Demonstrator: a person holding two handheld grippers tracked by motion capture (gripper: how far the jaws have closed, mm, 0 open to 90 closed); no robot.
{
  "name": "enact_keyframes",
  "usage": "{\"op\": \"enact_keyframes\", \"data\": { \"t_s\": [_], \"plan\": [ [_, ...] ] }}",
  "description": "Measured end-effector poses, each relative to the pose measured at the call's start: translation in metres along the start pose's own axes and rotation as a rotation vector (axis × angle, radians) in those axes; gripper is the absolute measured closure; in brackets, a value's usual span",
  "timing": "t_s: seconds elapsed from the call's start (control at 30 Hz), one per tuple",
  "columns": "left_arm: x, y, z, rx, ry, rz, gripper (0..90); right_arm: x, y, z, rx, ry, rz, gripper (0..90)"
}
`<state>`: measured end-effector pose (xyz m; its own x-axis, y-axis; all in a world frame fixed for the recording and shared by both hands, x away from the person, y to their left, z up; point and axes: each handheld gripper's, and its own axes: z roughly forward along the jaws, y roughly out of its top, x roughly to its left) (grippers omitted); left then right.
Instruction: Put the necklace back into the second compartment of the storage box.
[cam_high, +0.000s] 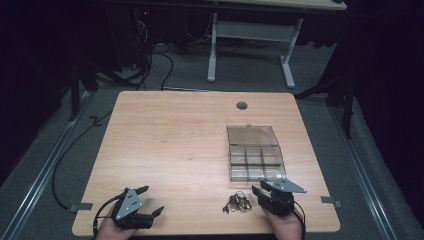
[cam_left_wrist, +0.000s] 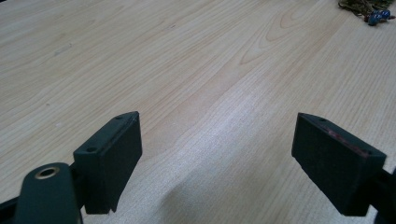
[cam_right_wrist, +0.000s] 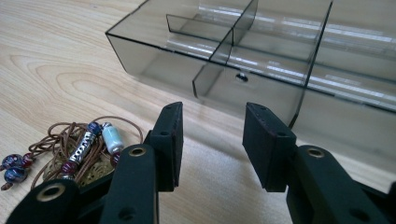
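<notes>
Two grippers rest near the table's (cam_high: 165, 130) near edge, both empty. The right gripper (cam_high: 263, 192) has its jaws partly apart with nothing between them; the beaded cord necklace (cam_high: 238, 203) lies just beside it on its left, a loose tangle with no clear long axis. Ahead of its jaws stands the open clear compartment box (cam_high: 256, 165). The left gripper (cam_high: 148, 201) has its jaws spread wide over bare wood, well apart from the necklace. By my judgement the right hand is the nearer and needs only a short swing leftward.
</notes>
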<state>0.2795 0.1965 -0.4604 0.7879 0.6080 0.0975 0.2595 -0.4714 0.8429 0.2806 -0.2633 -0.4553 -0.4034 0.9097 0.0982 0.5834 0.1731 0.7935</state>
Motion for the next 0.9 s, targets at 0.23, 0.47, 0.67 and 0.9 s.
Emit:
{"op": "enact_keyframes", "data": {
  "t_s": [0.23, 0.47, 0.67, 0.9],
  "plan": [
    [0.0, 0.0, -0.001, -0.006, 0.004, -0.005, 16.4, 0.0, 0.0, -0.002, -0.014, 0.006, -0.008, 58.4],
    [0.0, 0.0, -0.001, -0.009, 0.003, -0.005, 16.4, 0.007, 0.002, -0.005, -0.013, 0.015, -0.023, 59.2],
    [0.0, 0.0, -0.001, -0.008, 0.001, -0.005, 16.3, 0.011, 0.003, -0.007, -0.018, 0.021, -0.041, 60.3],
    [0.0, 0.0, -0.001, -0.008, 0.0, -0.001, 16.4, 0.024, 0.005, -0.004, -0.014, 0.063, -0.065, 62.0]
  ]
}}
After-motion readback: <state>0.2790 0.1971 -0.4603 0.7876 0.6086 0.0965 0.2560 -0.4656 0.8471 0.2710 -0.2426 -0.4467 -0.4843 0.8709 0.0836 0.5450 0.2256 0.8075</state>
